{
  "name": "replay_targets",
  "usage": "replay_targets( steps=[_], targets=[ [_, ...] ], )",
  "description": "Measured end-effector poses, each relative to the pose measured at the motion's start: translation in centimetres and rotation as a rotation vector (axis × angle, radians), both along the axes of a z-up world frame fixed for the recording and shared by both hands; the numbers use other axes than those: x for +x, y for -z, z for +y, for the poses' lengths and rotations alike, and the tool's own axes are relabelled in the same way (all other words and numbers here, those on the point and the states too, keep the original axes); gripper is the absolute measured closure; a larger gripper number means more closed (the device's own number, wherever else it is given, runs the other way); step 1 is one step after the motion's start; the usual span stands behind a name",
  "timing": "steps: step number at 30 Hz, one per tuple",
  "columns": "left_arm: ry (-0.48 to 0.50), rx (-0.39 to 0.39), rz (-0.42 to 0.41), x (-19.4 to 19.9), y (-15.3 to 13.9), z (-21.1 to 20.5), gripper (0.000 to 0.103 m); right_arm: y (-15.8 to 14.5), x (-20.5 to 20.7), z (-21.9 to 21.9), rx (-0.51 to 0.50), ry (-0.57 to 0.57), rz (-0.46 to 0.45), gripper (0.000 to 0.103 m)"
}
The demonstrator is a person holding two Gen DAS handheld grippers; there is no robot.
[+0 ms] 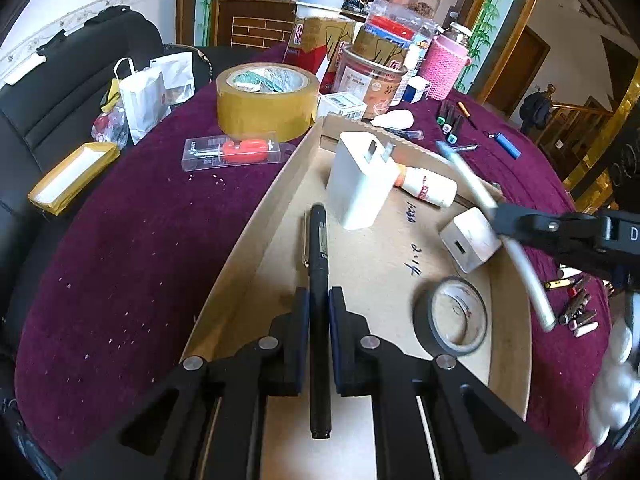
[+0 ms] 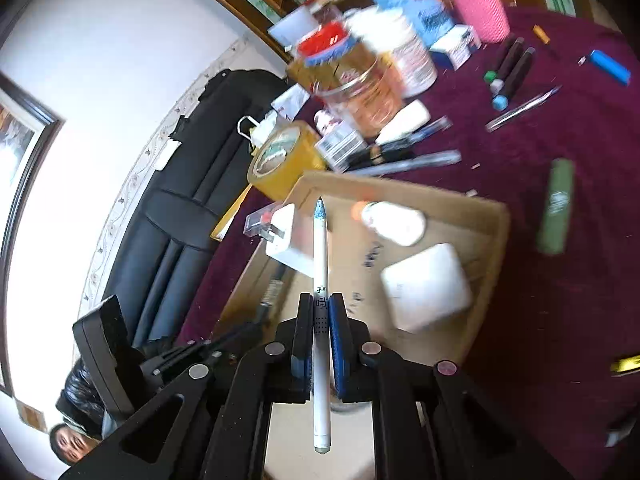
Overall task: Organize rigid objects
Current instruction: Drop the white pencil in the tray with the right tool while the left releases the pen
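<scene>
1. Clamped lengthwise between the pads of the left gripper (image 1: 319, 312), a slim black plastic pen (image 1: 319, 312) points ahead over the shallow brown cardboard box (image 1: 260, 216), likely so it can be laid flat inside.
2. Over that box too, the right gripper (image 2: 321, 316) is closed on a white pen with a blue cap (image 2: 321, 264), held along its fingers.
3. Already in the box: a white plug adapter (image 1: 360, 184), a small white cube charger (image 1: 470, 240), a white bottle (image 1: 432, 188) and a grey tape ring (image 1: 452, 316).
4. More pens (image 1: 450, 120) wait on the purple tablecloth (image 1: 140, 240).
</scene>
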State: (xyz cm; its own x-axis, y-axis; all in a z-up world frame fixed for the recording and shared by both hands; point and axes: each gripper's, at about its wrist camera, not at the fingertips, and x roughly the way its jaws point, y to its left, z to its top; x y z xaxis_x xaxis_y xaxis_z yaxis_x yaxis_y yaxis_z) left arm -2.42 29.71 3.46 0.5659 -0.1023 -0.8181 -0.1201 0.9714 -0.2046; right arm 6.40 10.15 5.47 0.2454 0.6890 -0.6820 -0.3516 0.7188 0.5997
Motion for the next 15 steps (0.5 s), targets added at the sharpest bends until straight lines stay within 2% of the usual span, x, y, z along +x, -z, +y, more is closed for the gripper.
replay_targets(
  steps=[6, 10, 12, 13, 14, 15],
  targets=[
    [0.017, -0.024, 0.025, 1.6, 0.5, 0.0, 0.094, 2.0, 1.7, 2.9, -0.045, 0.046, 0.049, 0.093],
    [0.010, -0.037, 0.027, 1.7, 0.6, 0.2, 0.092, 2.9, 2.3, 4.3, -0.097, 0.055, 0.044, 0.093],
    [0.001, -0.049, 0.011, 1.4, 0.3, 0.6, 0.079, 3.1, 2.8, 4.6, -0.108, 0.062, 0.045, 0.093],
    [-0.006, -0.061, 0.000, 1.2, 0.2, 0.9, 0.063, 3.2, 3.0, 4.8, -0.110, 0.063, 0.044, 0.093],
    [-0.010, -0.066, -0.007, 1.0, 0.0, 1.0, 0.053, 3.2, 3.1, 4.9, -0.113, 0.066, 0.040, 0.093],
    [-0.016, -0.073, -0.022, 0.7, -0.2, 1.2, 0.052, 3.1, 3.1, 4.9, -0.124, 0.074, 0.031, 0.092]
  ],
)
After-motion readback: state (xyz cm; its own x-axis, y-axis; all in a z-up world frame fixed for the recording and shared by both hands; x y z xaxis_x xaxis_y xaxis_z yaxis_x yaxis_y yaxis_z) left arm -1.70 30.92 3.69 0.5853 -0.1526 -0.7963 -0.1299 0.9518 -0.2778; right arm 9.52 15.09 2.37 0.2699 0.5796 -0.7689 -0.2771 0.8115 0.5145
